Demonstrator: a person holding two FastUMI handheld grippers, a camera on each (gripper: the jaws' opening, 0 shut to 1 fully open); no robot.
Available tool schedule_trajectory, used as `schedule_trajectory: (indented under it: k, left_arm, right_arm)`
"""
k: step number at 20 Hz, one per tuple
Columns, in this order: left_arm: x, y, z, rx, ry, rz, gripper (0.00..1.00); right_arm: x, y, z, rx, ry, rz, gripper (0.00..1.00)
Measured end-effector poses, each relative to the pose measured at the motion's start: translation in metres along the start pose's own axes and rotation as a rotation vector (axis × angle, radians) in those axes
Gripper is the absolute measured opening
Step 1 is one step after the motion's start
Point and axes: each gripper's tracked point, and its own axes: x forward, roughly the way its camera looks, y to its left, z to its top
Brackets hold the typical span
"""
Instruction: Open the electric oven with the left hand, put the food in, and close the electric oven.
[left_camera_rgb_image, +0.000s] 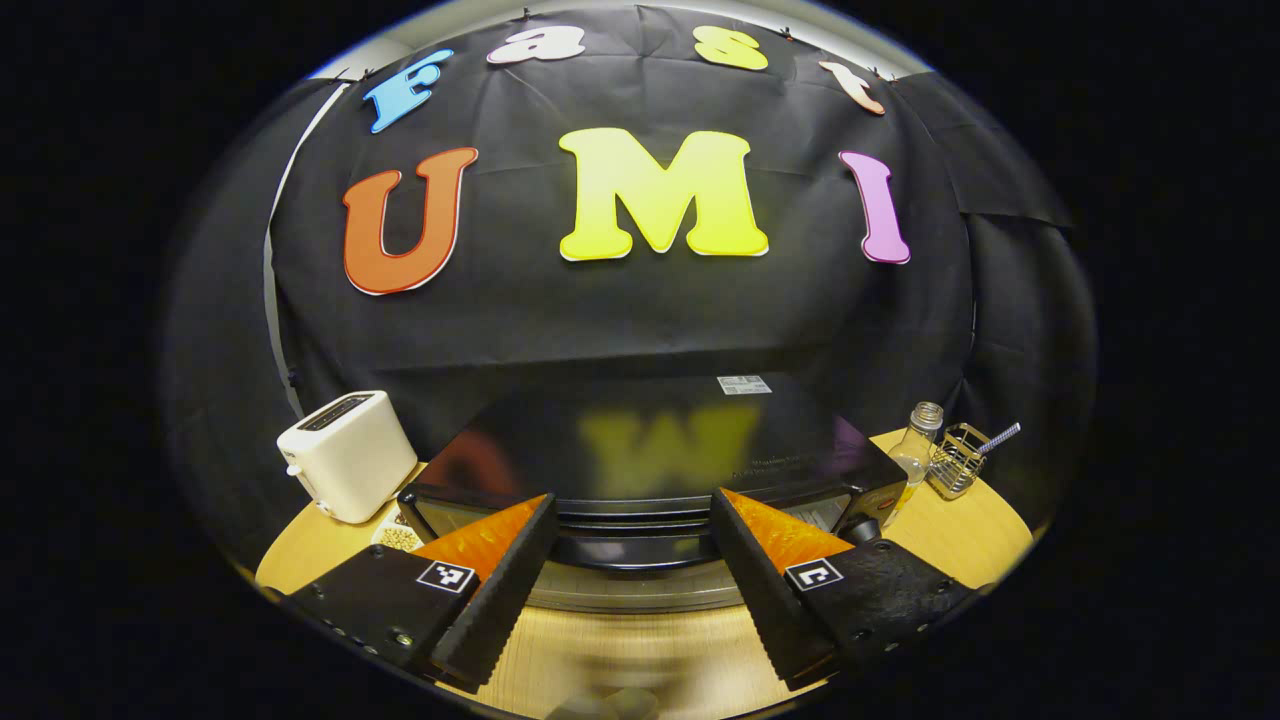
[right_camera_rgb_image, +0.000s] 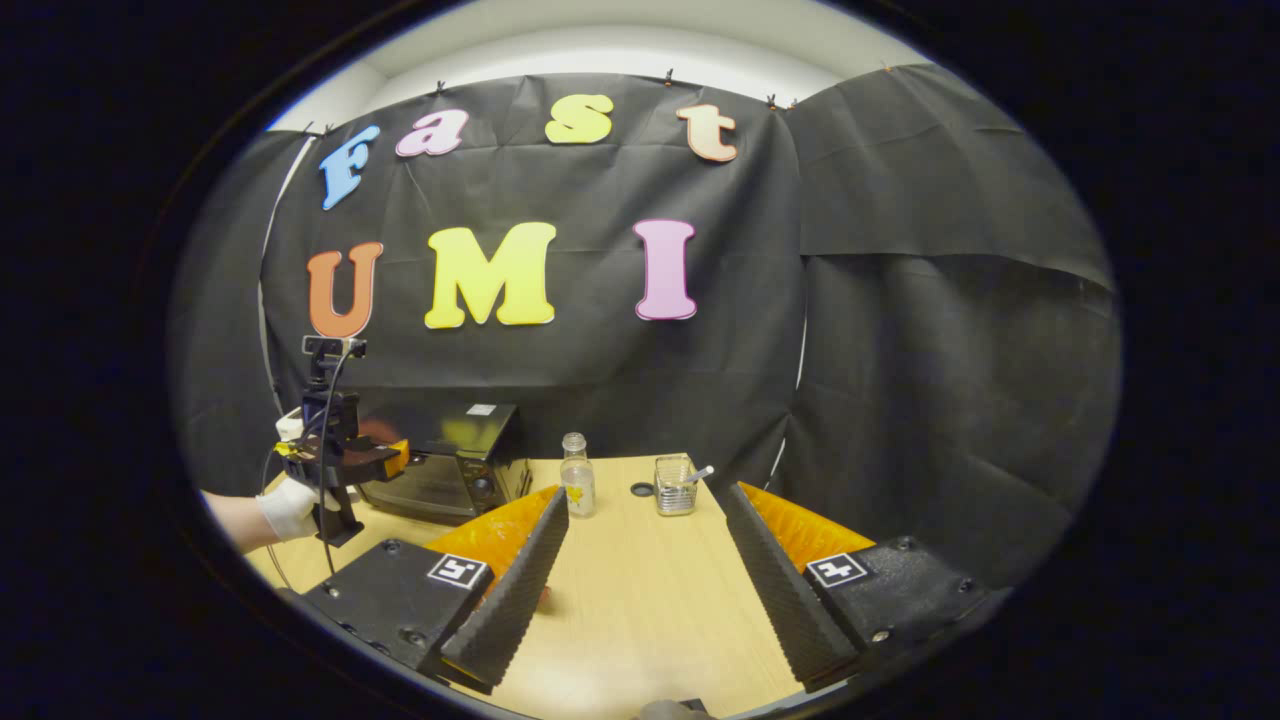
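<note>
Nearby, glass bottle (right_camera_rgb_image: 575, 487) uncapped, wire basket (right_camera_rgb_image: 676, 487) holding a straw, both grippers' fingers apart.

The electric oven (left_camera_rgb_image: 640, 460) is a black, glossy box standing upright on the wooden worktop (left_camera_rgb_image: 640, 650), its back near the booth wall. In the left gripper view its top is seen from just above the front edge, and the dark handle bar (left_camera_rgb_image: 630, 545) runs across the front. In the right gripper view the oven (right_camera_rgb_image: 450, 470) shows its glass door (right_camera_rgb_image: 420, 485) and a knob.
</note>
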Motion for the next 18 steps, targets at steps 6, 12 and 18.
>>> schedule_trajectory:
  k: [6,12,18]
  left_arm:
    - [-0.032,-0.002,-0.019,0.001,0.009,-0.009,0.97]
    - [-0.073,-0.006,-0.062,0.003,0.06,-0.03,0.97]
    - [-0.097,-0.008,-0.11,-0.003,0.115,-0.038,0.96]
  right_arm:
    - [-0.012,0.003,-0.005,0.0,-0.001,0.021,1.0]
    - [-0.022,0.012,-0.017,0.002,0.016,0.051,1.0]
    - [-0.027,0.031,-0.031,-0.005,0.044,0.081,1.0]
